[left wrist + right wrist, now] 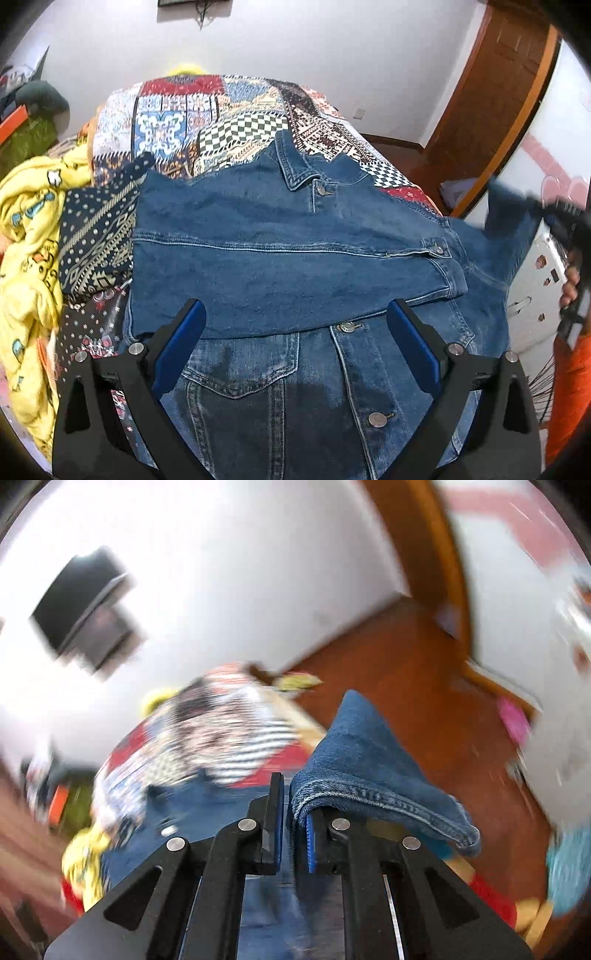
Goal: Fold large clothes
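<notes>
White walls and a brown wooden door frame (491, 110) stand behind the bed, whose patchwork bedspread of red, blue and checkered squares (229, 122) carries my work. On that bedspread lies the blue denim jacket with metal buttons (295, 258), front up, collar toward the far wall, one sleeve already laid across the chest. Just beside the jacket's left edge sit a dark patterned cloth (96, 236) and a crumpled yellow printed blanket (29, 236).

My left claw (295, 332) hangs over the jacket's lower front, spread wide, blue pads holding nothing and, as far as I can tell, not pressing the cloth.

My right claw (295, 812) is nearly closed, with a fold of the jacket's hemmed denim edge (369, 775) caught at its right pad and draped over that finger (the view is badly blurred, so how firmly it is pinched I cannot say). It is raised off the jacket's right side.

To fold well, I judge the right claw should carry that edge across toward the jacket's middle, keeping the hem taut and level, and lay it parallel to the crossed sleeve. Meanwhile the left claw could steady the body near the lower buttons, so nothing drags or bunches.
</notes>
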`<state>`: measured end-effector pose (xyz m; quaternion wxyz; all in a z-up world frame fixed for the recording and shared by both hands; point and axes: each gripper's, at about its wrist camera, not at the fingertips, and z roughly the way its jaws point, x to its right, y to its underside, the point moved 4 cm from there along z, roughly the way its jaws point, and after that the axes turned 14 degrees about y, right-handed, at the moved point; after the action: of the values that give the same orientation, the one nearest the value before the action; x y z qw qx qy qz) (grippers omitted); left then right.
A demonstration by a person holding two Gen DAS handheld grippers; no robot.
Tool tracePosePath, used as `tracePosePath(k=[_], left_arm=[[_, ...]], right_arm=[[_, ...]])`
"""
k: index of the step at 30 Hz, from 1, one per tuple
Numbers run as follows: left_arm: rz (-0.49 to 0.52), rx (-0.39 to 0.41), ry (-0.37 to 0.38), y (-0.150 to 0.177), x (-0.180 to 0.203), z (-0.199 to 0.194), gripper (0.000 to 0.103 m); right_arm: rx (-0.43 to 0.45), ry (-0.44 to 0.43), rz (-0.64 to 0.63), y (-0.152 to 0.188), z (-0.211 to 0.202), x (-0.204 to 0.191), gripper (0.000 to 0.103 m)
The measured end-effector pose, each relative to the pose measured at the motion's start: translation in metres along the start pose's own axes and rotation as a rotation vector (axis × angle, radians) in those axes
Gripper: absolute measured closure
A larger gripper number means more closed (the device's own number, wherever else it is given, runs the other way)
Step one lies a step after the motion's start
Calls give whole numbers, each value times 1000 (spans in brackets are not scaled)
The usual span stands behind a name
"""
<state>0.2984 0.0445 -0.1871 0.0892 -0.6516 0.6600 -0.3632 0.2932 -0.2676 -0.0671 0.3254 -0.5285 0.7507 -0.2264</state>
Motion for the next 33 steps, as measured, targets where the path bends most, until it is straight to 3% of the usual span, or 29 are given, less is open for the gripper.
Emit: tracePosePath(k=[3,6,10,12,15,19,25,33], left_arm=[[34,3,-21,2,2,-5,4],[37,5,-20,5,0,-11,4],[34,6,-15,6,-2,-17,4],[42,7,-15,4,0,-18,4],[61,3,-1,-5,11,-11,4],[115,-11,34,-22,41,9,4],[245,-88,124,-46,107,60,4],[418,-250,151,-52,181,155,4]], right_arm=[[2,-114,-143,20,-14,-63,90],[-99,-210,-264,57,-2,-108,86],[-241,-229,-395,101,17,-129,85],[-261,-241,-381,105,17,-122,84],[-219,-192,-364,98,8,-99,75],[-144,-116,-369,82,1,-77,57],[-123,25,-340,71,6,-28,51],[-231,106,-289,88,39,23,51]])
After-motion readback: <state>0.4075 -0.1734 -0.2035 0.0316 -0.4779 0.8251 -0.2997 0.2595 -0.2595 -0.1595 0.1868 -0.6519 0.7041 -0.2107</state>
